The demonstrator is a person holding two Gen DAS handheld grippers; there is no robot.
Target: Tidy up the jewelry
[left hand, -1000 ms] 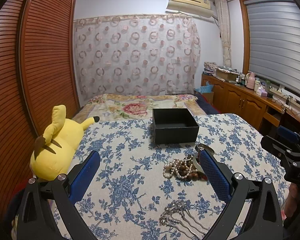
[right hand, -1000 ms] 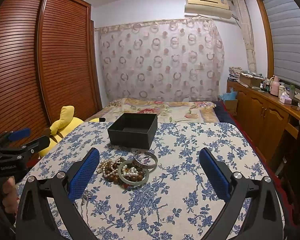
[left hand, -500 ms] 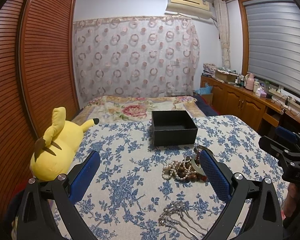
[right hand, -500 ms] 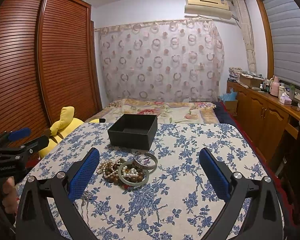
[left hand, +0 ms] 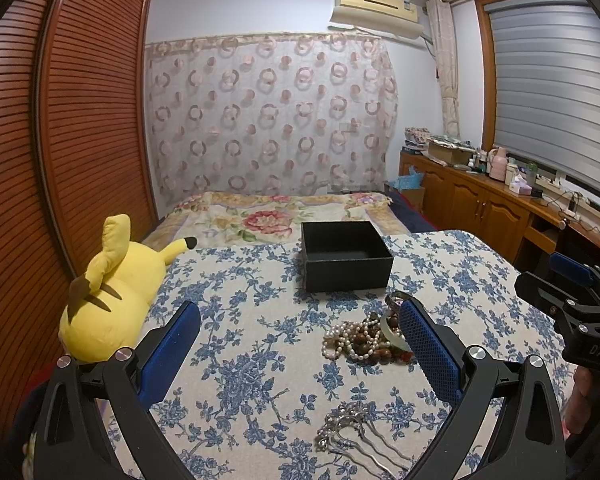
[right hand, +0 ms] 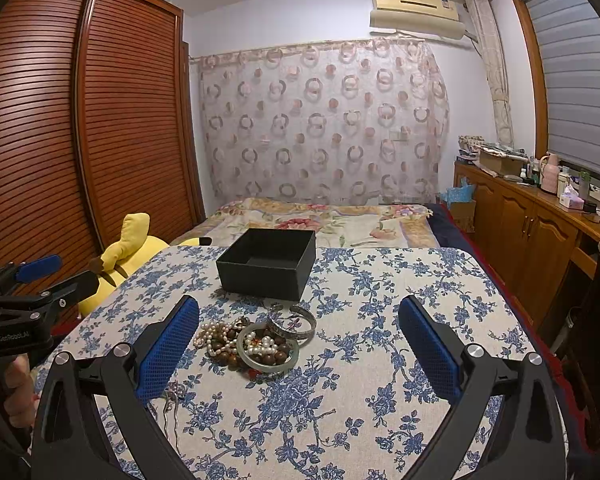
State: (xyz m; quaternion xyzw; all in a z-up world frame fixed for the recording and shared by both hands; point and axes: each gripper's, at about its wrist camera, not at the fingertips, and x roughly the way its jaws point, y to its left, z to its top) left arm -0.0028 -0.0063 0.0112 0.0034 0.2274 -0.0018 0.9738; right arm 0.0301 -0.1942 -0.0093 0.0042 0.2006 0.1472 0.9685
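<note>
An open black box [left hand: 346, 254] [right hand: 269, 263] stands on the blue-flowered tablecloth [left hand: 236, 320] [right hand: 380, 320]. In front of it lies a pile of pearl and wooden bead strands [left hand: 358, 340] [right hand: 224, 338], a pale green bangle [right hand: 268, 348] and a silver bangle [right hand: 292, 320]. Silver hairpins [left hand: 352, 436] lie nearer to me. My left gripper [left hand: 300, 344] is open and empty above the table, the pile by its right finger. My right gripper [right hand: 299, 340] is open and empty, the pile between its fingers and ahead.
A yellow plush toy [left hand: 112, 292] [right hand: 132, 248] lies at the table's left edge. A bed [left hand: 276, 216] is behind the table, a wooden wardrobe [left hand: 60, 160] on the left, wooden cabinets [right hand: 532, 232] on the right.
Both grippers have barely shifted; the left wrist view has risen slightly. Nothing was taken hold of.
</note>
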